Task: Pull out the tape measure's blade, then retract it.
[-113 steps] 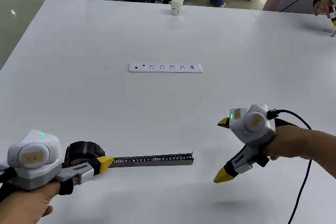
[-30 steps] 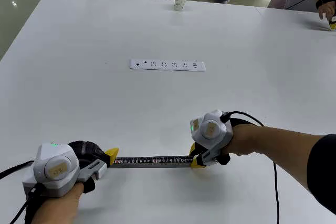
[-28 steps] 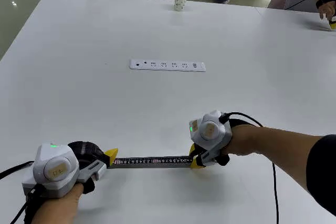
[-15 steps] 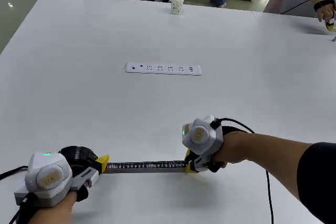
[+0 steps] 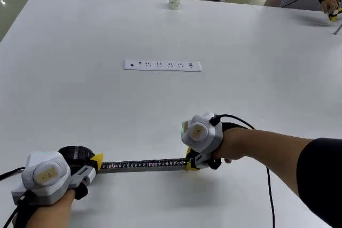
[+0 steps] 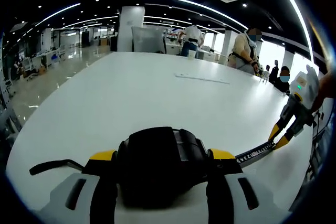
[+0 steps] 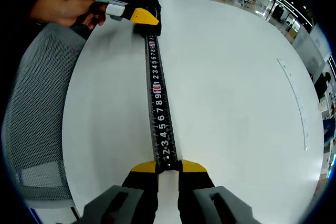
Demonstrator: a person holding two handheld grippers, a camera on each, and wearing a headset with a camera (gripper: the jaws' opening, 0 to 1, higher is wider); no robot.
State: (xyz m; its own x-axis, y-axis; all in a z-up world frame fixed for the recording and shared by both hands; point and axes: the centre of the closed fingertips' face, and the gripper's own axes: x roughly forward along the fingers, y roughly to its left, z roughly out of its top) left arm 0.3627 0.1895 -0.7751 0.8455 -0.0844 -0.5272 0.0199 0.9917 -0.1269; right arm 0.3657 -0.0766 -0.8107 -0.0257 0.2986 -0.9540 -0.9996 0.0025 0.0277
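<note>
Tape measure case (image 5: 72, 155) clamped in left claw (image 6: 163, 156) — blade tip (image 7: 166, 156) pinched by right claw (image 7: 168, 167).

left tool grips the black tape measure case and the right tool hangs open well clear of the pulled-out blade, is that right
No. The left tool does grip the black round tape measure case, but the right tool is not open and clear: its jaws are shut on the tip of the black numbered blade, as the right gripper view shows.
</note>
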